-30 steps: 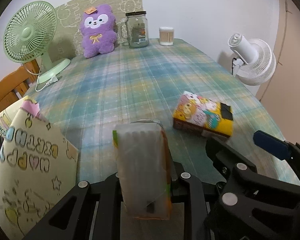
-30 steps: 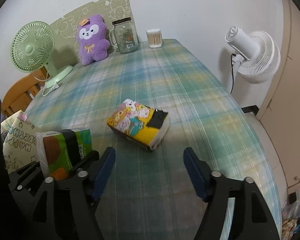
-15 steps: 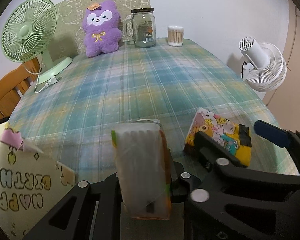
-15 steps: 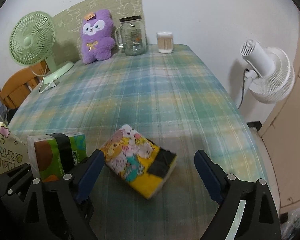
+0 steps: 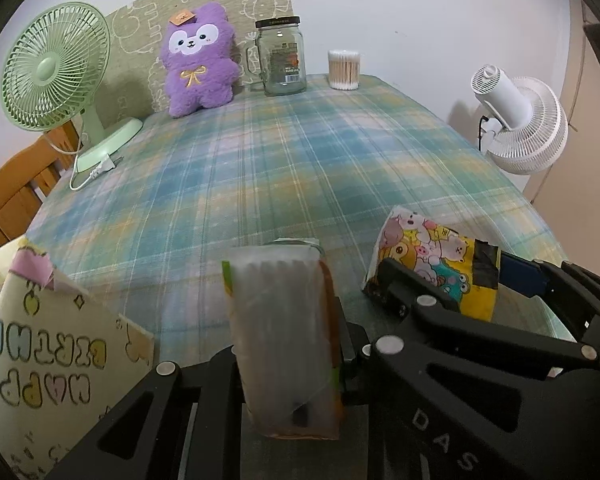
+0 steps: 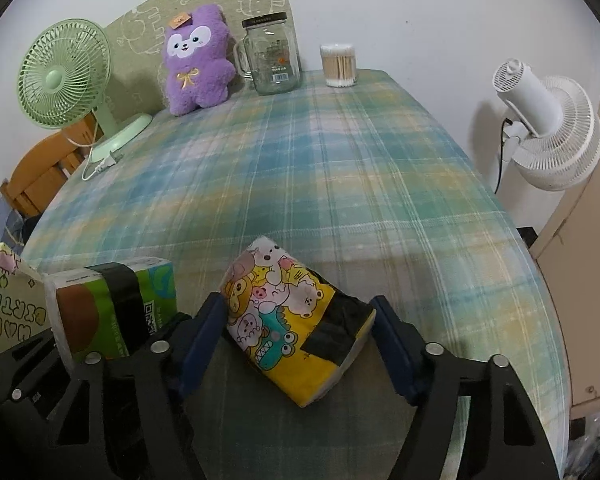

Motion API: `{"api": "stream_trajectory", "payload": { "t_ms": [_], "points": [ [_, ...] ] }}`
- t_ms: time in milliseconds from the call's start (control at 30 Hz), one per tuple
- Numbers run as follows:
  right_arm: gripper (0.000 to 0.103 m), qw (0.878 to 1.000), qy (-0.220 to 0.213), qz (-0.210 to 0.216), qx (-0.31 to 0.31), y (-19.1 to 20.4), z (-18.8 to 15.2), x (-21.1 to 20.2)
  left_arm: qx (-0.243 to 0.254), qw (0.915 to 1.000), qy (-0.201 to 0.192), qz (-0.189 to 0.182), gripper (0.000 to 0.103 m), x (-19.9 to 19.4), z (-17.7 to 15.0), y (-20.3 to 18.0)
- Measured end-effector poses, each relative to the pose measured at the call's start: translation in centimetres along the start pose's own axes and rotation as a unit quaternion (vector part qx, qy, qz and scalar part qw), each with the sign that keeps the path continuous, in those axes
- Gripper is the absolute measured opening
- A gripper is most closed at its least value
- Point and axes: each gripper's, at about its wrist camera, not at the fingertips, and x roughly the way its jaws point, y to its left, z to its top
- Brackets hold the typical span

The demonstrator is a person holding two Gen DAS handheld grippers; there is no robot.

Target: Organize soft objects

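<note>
My left gripper is shut on a green and white tissue pack, held upright over the near edge of the plaid table. The pack also shows in the right wrist view. My right gripper is open, its blue pads on either side of a yellow cartoon tissue pack that lies on the table, seen too in the left wrist view. I cannot tell whether the pads touch it. A purple plush toy stands at the far edge.
A cream "Happy Birthday" gift bag stands at the near left. A green desk fan, a glass jar and a cotton swab tub are at the back. A white fan stands off the right edge.
My right gripper has moved forward over the cartoon tissue pack, which now lies between its pads. My left gripper has kept its hold on the green pack and swung slightly right.
</note>
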Motion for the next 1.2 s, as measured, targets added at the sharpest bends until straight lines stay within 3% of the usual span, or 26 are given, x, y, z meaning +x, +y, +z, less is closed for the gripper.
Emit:
{"api": "stream_trajectory", "payload": {
  "t_ms": [467, 1200],
  "points": [
    [0.054, 0.998, -0.009, -0.020, 0.059, -0.7, -2.7, -3.1, 0.012, 0.9998, -0.001, -0.016, 0.019, -1.6, -1.6, -0.6],
    [0.051, 0.994, -0.067, -0.051, 0.065, 0.4, -4.2, -11.1, 0.024, 0.9970, -0.058, -0.045, 0.019, -8.5, -2.6, -0.9]
  ]
}}
